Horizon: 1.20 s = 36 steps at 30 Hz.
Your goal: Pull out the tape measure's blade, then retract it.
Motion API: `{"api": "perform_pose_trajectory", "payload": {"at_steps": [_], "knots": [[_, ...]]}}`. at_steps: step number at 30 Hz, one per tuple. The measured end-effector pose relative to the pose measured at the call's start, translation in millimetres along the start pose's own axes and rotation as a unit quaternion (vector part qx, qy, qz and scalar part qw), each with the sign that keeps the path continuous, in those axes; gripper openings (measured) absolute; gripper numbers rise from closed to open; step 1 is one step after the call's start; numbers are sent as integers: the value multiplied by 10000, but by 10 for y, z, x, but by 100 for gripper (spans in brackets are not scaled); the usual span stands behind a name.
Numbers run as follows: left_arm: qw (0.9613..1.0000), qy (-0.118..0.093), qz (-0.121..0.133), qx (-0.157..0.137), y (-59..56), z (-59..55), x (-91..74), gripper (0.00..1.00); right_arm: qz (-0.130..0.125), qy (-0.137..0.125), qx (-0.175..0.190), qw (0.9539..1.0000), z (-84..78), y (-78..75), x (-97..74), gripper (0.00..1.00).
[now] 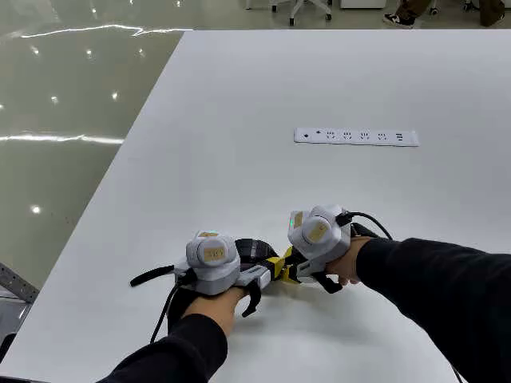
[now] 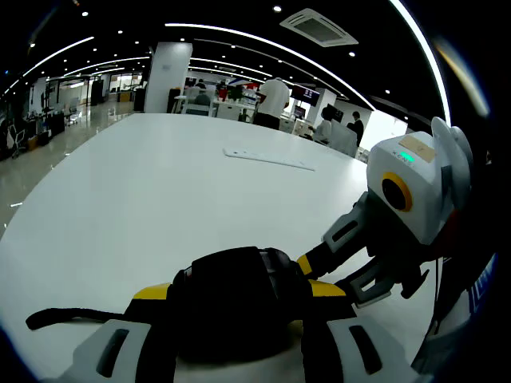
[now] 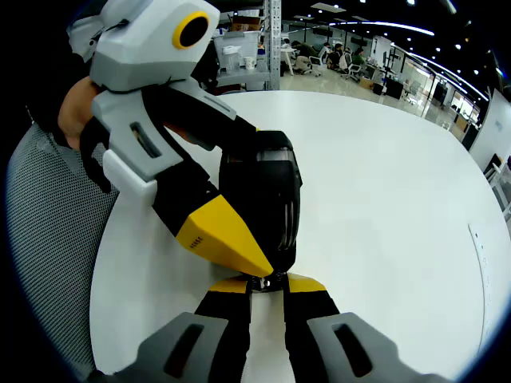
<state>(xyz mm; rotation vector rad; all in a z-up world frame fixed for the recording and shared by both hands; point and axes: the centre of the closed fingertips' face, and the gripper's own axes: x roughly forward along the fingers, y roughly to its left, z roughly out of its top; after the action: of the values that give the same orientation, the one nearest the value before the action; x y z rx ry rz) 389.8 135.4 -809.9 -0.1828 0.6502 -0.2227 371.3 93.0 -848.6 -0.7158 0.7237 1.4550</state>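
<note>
My left claw (image 2: 238,294) is clamped on the black tape measure (image 1: 254,250), one yellow tip on each side of the case, which sits on the white bench (image 1: 239,120) close to its near edge. My right claw (image 3: 267,286) meets it head-on, jaws drawn almost together on the small blade hook (image 3: 264,280) at the case's mouth. The two claws nearly touch, and the left one's grey and yellow jaw crosses the right gripper view. A black strap (image 2: 72,317) trails from the case across the bench. A white power strip (image 1: 356,136) lies well apart, farther across the bench. People (image 2: 275,96) stand beyond the far edge.
</note>
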Motion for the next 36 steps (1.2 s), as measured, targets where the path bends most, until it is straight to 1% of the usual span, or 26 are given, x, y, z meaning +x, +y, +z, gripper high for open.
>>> {"api": "perform_pose_trajectory", "payload": {"at_steps": [4, 12, 14, 15, 16, 19, 20, 22, 23, 24, 25, 27, 28, 29, 30, 31, 32, 33, 34, 35, 36], "knots": [[10000, 4, -5, -5, 0, 0, 0, 59, -21, -60, 20, 10000, 9, 11, -11, 11], [10000, 18, -31, -16, -2, -3, 0, 59, -35, -36, 82, 10000, 26, 21, -23, 11], [10000, 39, -51, -44, -6, -5, -3, 60, -78, 7, 105, 9999, 22, 26, -21, 11], [9999, 43, -89, -24, -9, -7, -2, 60, -131, 27, 60, 9999, 20, 38, -14, 11], [9999, 37, -112, -10, -12, -7, -3, 60, -164, 41, 11, 9999, 20, 38, -20, 11], [9999, 16, -148, -21, -17, -3, -7, 60, -237, 106, 15, 9997, 32, 43, -27, 12], [9997, 120, -183, 61, -30, -6, -5, 61, -252, 117, 14, 9996, 23, 44, -26, 12], [9993, 233, -262, 97, -39, -9, -10, 61, -270, 104, 65, 9996, 19, 58, -37, 12], [9988, 310, -349, 165, -44, -17, -20, 61, -266, 63, 194, 9994, 22, 80, -39, 12], [9982, 352, -421, 224, -56, -26, -29, 61, -237, 15, 277, 9993, 17, 104, -56, 13], [9978, 379, -455, 299, -52, -29, -45, 61, -262, -63, 388, 9989, 23, 118, -78, 14], [9970, 367, -496, 466, -54, -15, -102, 59, -366, -132, 436, 9983, 15, 116, -151, 16], [9954, 220, -592, 717, -65, 33, -142, 59, -455, -298, 552, 9970, 24, 113, -207, 17], [9943, 108, -728, 771, -90, 61, -167, 62, -492, -376, 601, 9963, 20, 119, -253, 19], [9920, 39, -1007, 757, -156, 75, -217, 65, -561, -423, 705, 9950, -16, 133, -345, 22], [9904, -5, -1172, 732, -184, 87, -250, 72, -612, -471, 791, 9939, -39, 143, -406, 26], [9890, -8, -1331, 641, -222, 94, -293, 86, -648, -513, 818, 9932, -78, 160, -481, 29], [9837, 60, -1700, 583, -302, 78, -358, 97, -695, -516, 806, 9930, -141, 188, -575, 30], [9806, 160, -1840, 651, -306, 57, -428, 99, -762, -516, 790, 9926, -196, 208, -652, 31], [9816, 0, -1727, 818, -234, 127, -463, 100, -861, -533, 778, 9918, -261, 224, -751, 33], [9811, -79, -1677, 963, -180, 163, -498, 100, -909, -557, 795, 9911, -311, 249, -828, 35]]}}
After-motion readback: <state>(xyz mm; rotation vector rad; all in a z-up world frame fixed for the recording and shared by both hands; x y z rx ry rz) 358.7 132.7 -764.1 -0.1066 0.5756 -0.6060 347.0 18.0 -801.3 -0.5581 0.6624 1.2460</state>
